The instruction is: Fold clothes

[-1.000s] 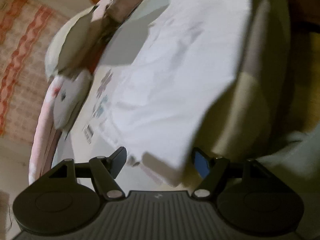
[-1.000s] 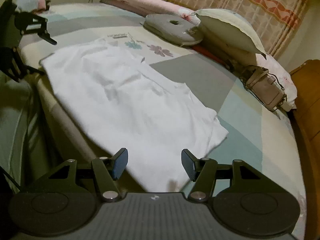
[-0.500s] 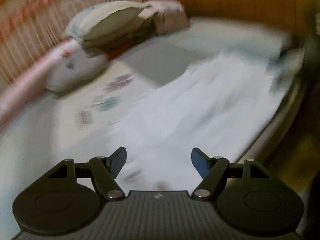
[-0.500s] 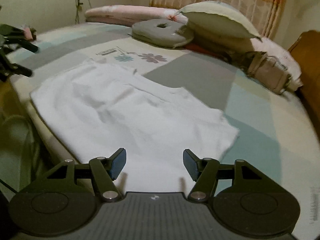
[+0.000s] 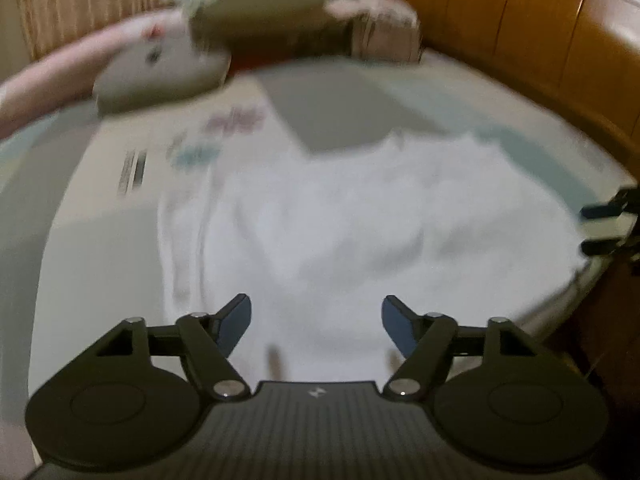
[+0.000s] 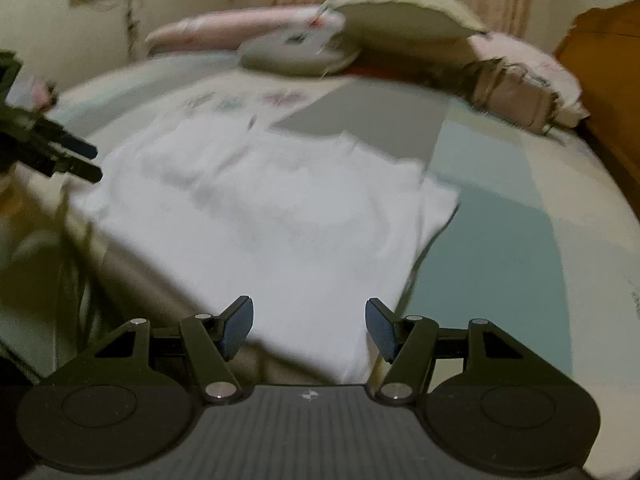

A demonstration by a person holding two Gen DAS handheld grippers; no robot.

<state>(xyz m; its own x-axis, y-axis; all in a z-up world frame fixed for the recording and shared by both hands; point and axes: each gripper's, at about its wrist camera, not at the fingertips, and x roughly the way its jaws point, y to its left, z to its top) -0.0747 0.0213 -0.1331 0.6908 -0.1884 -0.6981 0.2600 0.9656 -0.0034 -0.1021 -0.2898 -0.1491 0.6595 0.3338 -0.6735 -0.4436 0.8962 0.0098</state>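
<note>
A white garment (image 5: 340,232) lies spread flat on the patchwork bed cover (image 5: 344,104), its near side along the bed's edge. My left gripper (image 5: 316,316) hovers over the garment's near-left part, open, with nothing between its blue pads. My right gripper (image 6: 309,316) hangs open over the garment's (image 6: 260,208) near-right corner by the bed edge, also holding nothing. Each gripper shows in the other's view: the right gripper (image 5: 612,224) at the far right edge, the left gripper (image 6: 68,156) at the left edge. Both views are motion-blurred.
At the head of the bed lie a grey round cushion (image 6: 296,54), a cream pillow (image 6: 400,12), a long pink pillow (image 6: 224,32) and a brownish bag (image 6: 516,92). A wooden board (image 5: 520,32) borders the bed's far side. The bed drops off at the near edge (image 6: 132,268).
The left gripper has rolled upright and lifted, so its view swung from tilted to level over the garment. The right gripper shifted slightly. Both stayed open; the garment has not moved.
</note>
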